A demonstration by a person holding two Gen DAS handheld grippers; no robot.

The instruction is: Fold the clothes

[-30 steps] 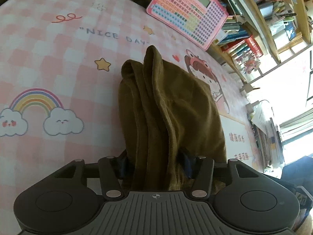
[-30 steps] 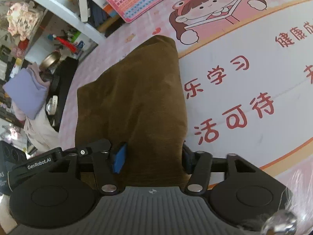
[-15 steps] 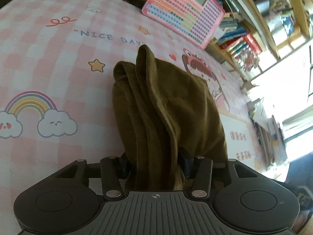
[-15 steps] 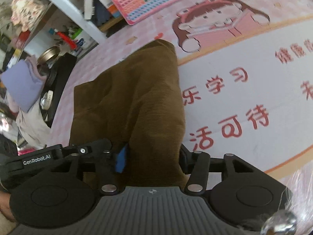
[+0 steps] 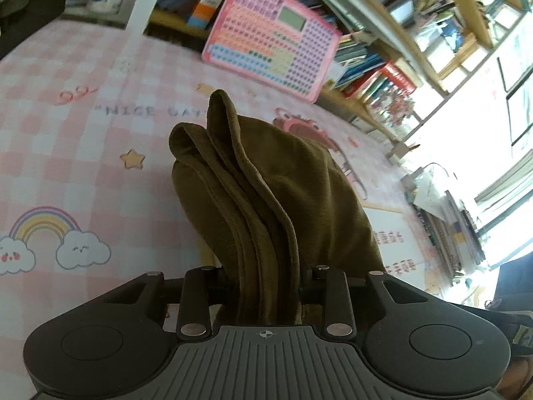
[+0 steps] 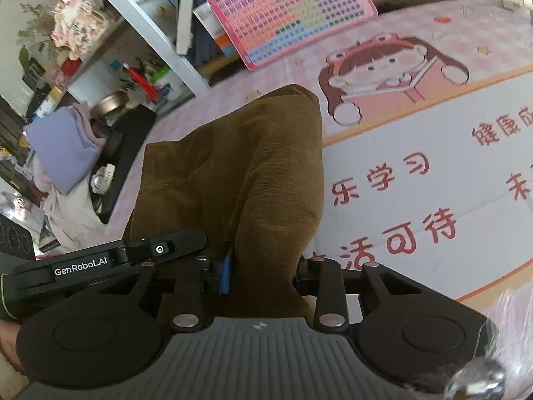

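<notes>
Both tongs clamp the brown garment (image 5: 266, 200): left tongs (image 5: 266, 286) nearly closed on a bunch of stacked layers, right tongs (image 6: 263, 273) likewise on a thick fold. Garment, folded several layers deep, hangs from both grips w/ its far end reaching the pink mat (image 5: 66, 166) on the worktop. Likely mid-fold or carrying the bundle; next needs both grips level, cloth laid flat. Beyond garment: pink keyboard toy (image 5: 273, 33), bookshelves (image 5: 416, 16).

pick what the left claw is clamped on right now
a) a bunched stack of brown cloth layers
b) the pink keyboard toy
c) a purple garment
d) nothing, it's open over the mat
a: in the left wrist view the left claw is shut on several bunched layers of the brown garment.
</notes>
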